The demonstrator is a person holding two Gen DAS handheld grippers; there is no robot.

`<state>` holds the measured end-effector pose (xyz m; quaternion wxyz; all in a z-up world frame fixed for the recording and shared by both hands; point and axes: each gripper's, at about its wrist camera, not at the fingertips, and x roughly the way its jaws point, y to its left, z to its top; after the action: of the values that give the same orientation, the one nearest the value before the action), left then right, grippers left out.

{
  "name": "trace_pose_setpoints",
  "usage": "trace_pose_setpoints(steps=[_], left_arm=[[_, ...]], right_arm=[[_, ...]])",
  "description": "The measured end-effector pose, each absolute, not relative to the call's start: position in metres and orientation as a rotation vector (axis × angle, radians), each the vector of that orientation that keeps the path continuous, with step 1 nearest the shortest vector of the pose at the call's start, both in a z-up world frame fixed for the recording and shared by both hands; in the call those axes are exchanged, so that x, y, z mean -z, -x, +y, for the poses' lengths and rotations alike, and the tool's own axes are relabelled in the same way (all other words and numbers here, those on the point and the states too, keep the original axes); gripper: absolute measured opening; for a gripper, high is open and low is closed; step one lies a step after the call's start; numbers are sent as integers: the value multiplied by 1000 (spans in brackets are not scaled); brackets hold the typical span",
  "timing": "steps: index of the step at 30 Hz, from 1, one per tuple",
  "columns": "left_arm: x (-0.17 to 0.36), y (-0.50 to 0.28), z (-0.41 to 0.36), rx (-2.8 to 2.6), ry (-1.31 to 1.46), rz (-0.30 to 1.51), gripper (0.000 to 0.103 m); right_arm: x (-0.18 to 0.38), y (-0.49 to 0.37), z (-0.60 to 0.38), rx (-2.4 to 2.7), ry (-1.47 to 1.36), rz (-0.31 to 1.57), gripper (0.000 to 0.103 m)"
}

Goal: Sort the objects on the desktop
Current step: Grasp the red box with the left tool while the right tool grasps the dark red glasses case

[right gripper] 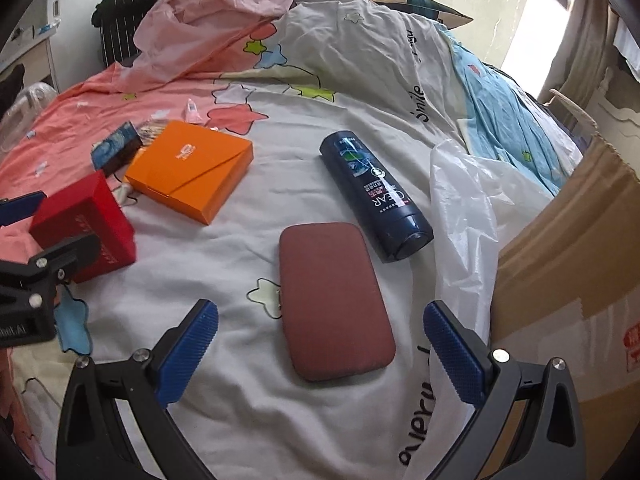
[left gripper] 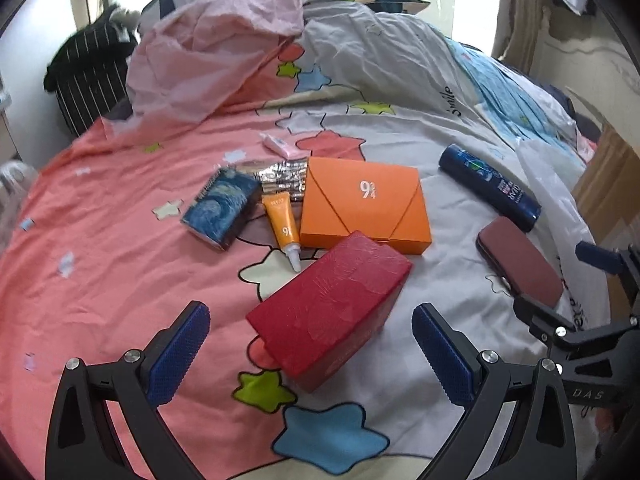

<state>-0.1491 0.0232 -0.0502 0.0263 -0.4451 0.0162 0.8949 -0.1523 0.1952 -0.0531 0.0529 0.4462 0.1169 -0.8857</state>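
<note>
Blue rubber pads are lining both pairs of fingers, and both pairs are standing wide apart with nothing between them. The left gripper [left gripper: 311,344] is hovering with a red box [left gripper: 330,308] lying tilted just ahead, between its fingertips; beyond that are sitting an orange box [left gripper: 364,206], an orange tube [left gripper: 285,228] and a blue painted box [left gripper: 222,208]. The right gripper [right gripper: 320,348] is hanging over a maroon case [right gripper: 334,300], which is lying flat between its fingers, with a dark blue shampoo bottle [right gripper: 374,196] just past the right fingertip. The soft bedsheet [right gripper: 224,264] is likely giving way under pressure, so a closing grip could be tipping the red box or sliding off the low, rounded case, and the round bottle may be rolling if nudged. A white plastic bag [right gripper: 464,216] and cardboard box [right gripper: 568,240] are being cut off right of the fingers; their insides are hidden, and where sorted things belong is unclear.
</note>
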Motion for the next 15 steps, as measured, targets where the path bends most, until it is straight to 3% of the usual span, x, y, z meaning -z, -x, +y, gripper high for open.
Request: trace_pose_setpoints(steps=[4,7,9,15], left_arm=[[62,158,23,-2745,1397,45,100],[68,163,24,-2702,1406,5,86],[71,166,27,-2674,1430,0,70],[60,155,29,-2692,1377,38,69]], right_arm=[[60,158,199,2693,-1362,358,102],[62,161,202,2690,-1367,354,102],[62,162,203,2687,-1362,348,102],[62,164,208,2696,-1372,324,102]])
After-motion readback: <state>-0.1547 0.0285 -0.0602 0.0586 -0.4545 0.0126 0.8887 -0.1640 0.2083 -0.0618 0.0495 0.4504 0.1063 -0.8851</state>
